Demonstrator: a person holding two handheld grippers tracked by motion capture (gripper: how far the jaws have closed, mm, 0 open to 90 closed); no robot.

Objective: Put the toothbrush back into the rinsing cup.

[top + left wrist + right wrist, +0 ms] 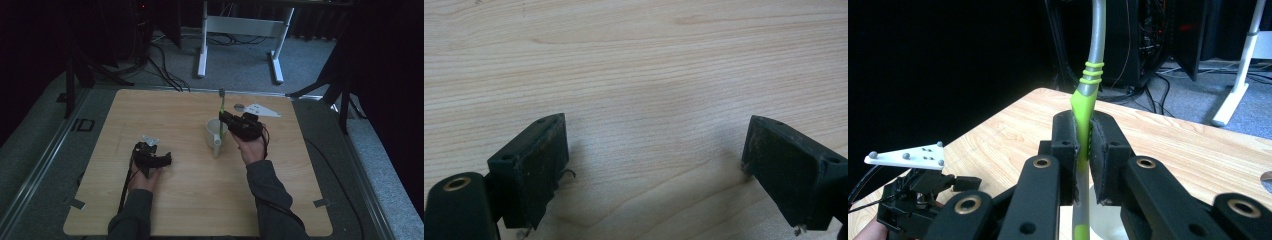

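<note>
The right claw pinches an upright toothbrush over the mug, while at eight o'clock the left claw rests spread on the counter.

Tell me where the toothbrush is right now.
The toothbrush stands upright, clamped between the jaws of the right gripper, right of centre on the wooden table in the high view, its lower end inside the white mug.
</note>
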